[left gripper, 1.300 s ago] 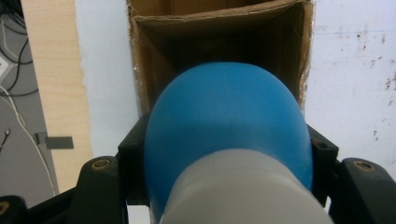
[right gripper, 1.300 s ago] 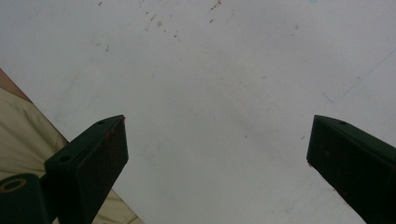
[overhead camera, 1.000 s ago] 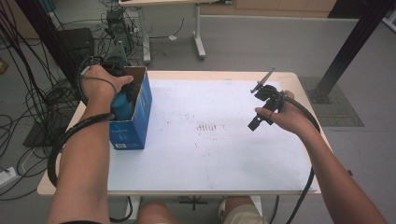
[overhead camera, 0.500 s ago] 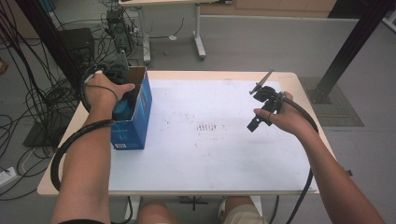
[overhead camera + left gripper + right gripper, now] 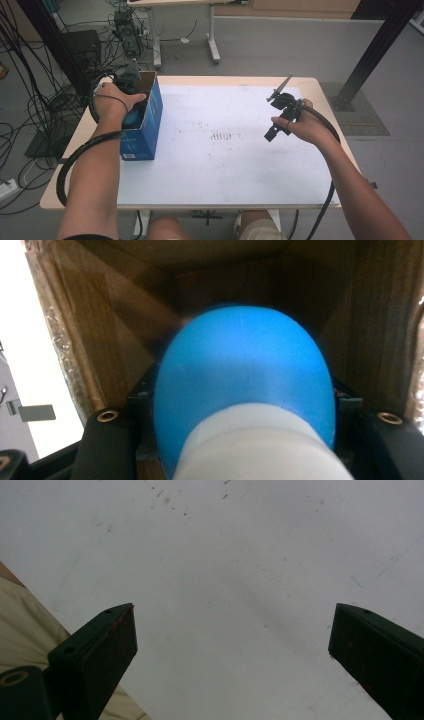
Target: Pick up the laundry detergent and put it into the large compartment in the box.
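Inside the open blue box (image 5: 142, 125) at the table's left edge, the left gripper (image 5: 131, 107) points down, clamped on a blue-and-white bottle (image 5: 243, 390), long axis along its jaws. The right gripper (image 5: 276, 131) hangs wide open, empty, well apart over the white tabletop (image 5: 225, 165).

This place looks like a lab or a test room, not a home. The floor (image 5: 280, 45) is bare grey concrete. Many black cables (image 5: 30, 105) hang and lie in loops at the left side, near a dark box of equipment (image 5: 82, 50). A plain work table (image 5: 325, 92) with a white sheet (image 5: 225, 150) on top stands in the middle. Behind it stands a second table on metal legs (image 5: 212, 35), and a black metal post (image 5: 375, 50) with a foot plate rises at the right.
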Motion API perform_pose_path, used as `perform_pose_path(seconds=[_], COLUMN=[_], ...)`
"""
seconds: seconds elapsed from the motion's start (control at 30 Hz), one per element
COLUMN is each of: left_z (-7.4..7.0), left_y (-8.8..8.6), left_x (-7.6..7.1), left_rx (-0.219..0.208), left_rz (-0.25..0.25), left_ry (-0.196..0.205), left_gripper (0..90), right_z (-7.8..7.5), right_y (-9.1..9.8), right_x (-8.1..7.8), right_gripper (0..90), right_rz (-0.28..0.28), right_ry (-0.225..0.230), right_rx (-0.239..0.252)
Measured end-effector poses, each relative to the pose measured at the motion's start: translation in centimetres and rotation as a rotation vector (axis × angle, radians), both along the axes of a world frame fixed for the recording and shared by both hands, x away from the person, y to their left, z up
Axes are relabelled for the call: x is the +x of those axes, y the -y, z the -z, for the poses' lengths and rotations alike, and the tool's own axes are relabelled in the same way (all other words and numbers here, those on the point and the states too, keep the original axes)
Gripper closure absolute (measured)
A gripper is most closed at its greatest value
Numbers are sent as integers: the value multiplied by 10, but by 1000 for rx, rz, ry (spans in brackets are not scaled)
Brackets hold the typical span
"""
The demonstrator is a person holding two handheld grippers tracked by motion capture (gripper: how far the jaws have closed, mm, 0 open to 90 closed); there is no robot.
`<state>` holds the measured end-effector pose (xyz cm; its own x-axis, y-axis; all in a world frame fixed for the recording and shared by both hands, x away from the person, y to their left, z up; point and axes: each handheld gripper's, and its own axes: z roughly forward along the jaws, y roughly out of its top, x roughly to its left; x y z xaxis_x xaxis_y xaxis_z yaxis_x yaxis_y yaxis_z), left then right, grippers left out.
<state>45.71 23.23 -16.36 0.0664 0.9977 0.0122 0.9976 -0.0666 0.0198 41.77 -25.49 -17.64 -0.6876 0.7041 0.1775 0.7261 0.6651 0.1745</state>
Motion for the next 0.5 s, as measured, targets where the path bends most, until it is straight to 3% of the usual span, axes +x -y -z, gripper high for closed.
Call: perform_pose_path(seconds=[0.5], left_z=[1], left_y=[1], left_x=[0], left_rx=[3], left_rz=[-1], left_ry=[2], left_gripper=[374], right_z=[-2], right_y=[-2], right_x=[-1], right_gripper=[55], right_rz=[-2], right_ry=[-2], right_rx=[-7])
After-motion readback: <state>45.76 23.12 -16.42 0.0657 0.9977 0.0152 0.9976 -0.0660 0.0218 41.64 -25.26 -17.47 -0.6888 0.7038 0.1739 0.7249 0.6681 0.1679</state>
